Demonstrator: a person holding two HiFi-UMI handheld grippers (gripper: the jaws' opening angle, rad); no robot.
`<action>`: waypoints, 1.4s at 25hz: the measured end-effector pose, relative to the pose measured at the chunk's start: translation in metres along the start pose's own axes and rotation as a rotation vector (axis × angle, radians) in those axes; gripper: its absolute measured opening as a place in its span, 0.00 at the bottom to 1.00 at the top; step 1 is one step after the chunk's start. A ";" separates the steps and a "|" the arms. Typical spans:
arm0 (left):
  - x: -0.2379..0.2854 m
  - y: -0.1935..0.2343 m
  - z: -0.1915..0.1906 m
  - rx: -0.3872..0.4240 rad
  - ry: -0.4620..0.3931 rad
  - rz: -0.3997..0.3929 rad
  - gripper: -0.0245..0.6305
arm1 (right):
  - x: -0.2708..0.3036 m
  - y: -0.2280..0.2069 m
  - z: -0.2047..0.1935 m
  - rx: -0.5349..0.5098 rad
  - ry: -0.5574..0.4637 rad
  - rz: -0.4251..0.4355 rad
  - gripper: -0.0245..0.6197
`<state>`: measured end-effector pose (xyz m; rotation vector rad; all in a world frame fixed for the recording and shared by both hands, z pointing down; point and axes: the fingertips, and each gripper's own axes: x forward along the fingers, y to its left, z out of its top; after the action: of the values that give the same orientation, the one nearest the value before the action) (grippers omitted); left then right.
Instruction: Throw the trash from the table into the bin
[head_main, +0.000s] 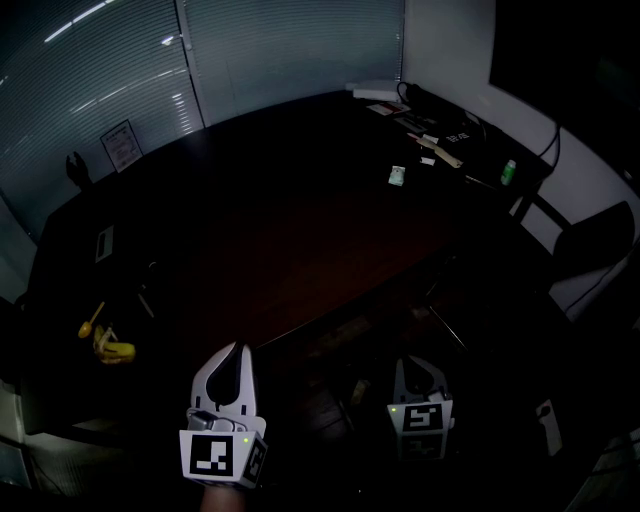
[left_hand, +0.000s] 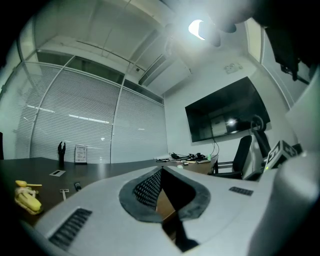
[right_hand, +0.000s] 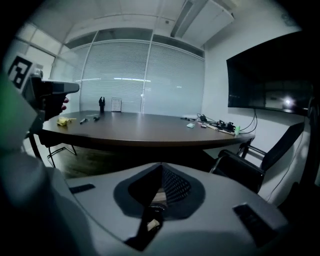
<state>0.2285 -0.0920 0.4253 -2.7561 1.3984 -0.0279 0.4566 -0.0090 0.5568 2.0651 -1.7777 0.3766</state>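
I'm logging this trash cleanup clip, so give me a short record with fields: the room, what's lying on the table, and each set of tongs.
setting: dim meeting room, dark oval table, wall screen
table, left end: yellow crumpled item
table, far right: small green-white packet; cables and papers; green bottle
left tongs: shut, nothing held
right tongs: shut, nothing held
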 end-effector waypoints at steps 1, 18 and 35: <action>0.000 0.000 0.001 -0.005 -0.003 0.002 0.04 | -0.001 0.000 0.003 -0.007 -0.011 -0.006 0.05; -0.010 0.009 0.020 -0.024 -0.019 0.019 0.04 | -0.026 0.018 0.076 -0.019 -0.209 0.038 0.05; -0.033 0.045 0.067 -0.041 -0.043 0.077 0.04 | -0.042 0.045 0.152 -0.039 -0.299 0.079 0.05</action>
<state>0.1754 -0.0892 0.3565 -2.7152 1.5099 0.0634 0.3976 -0.0470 0.4080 2.1173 -2.0223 0.0533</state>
